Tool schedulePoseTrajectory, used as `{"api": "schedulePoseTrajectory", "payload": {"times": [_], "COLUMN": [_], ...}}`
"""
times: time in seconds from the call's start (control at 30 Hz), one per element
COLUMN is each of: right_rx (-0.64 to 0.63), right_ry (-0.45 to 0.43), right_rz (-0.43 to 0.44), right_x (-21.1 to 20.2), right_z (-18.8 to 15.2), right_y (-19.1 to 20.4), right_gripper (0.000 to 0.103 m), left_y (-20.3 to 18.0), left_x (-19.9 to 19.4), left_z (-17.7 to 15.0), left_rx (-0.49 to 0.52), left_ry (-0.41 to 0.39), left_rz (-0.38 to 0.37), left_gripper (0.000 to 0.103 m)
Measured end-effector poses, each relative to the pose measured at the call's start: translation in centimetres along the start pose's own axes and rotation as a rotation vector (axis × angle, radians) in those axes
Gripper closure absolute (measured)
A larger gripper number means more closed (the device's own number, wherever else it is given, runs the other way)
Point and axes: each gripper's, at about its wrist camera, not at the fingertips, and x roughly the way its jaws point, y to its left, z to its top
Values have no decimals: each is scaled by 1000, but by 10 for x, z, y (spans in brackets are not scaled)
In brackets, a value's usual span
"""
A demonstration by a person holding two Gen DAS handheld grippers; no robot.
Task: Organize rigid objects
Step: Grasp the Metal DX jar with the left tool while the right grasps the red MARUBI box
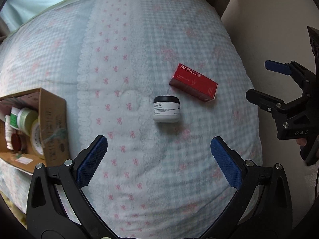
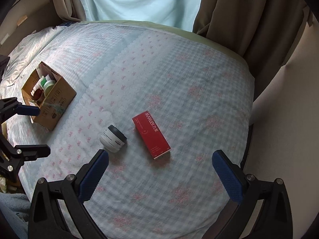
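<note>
A white jar with a black lid (image 1: 166, 109) lies on its side on the bed, with a red MARUBI box (image 1: 193, 82) lying flat just right of it. Both also show in the right wrist view: the jar (image 2: 113, 138) and the red box (image 2: 151, 135). My left gripper (image 1: 159, 160) is open and empty, hovering short of the jar. My right gripper (image 2: 160, 171) is open and empty, just short of the red box. A cardboard box (image 1: 52, 127) at the left holds several jars and bottles; it also shows in the right wrist view (image 2: 57, 97).
The bed has a pale blue checked cover (image 2: 179, 79) with pink bows. Brown curtains (image 2: 239, 20) hang behind the bed. A cream wall (image 1: 269, 29) borders the bed's right edge. The right gripper (image 1: 259, 81) shows at the right of the left wrist view.
</note>
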Motion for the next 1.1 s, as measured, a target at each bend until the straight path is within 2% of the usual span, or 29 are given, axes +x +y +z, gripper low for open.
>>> {"api": "schedulePoseTrajectory", "payload": {"times": [0.23,0.3,0.5,0.6,0.67,0.73,0.8,0.87,1.1], "right_rx": [-142,-183,-260,-298,-323,-348,-367,-370,-352], "right_ry": [46,62,74,77,77,78,80,71,76], "right_rz": [58,77,112,120,127,130,132,124,104], "right_x": [71,89,127,141,147,152,155,155,156], "right_z": [-1,-4,-6,-3,0,2,4,6,8], "right_y": [-8,-5,1,8,14,19,23,25,28], "right_gripper": [6,17,28,31,36,41,55,63,64], "left_y": [-2,0,2,4,5,4,0,-4,1], "left_x": [79,96,130,138,141,143,142,142,136], "left_z": [20,24,33,37,39,42,43,44,41], "left_rx": [-35,-48,-64,-82,-89,-82,-59,-29,-40], "left_ry": [56,71,111,116,118,118,114,112,100], "left_rz": [-17,-22,-31,-38,-42,-64,-78,-59,-56], "left_gripper": [1,3,12,17,25,37,50,50,50]}}
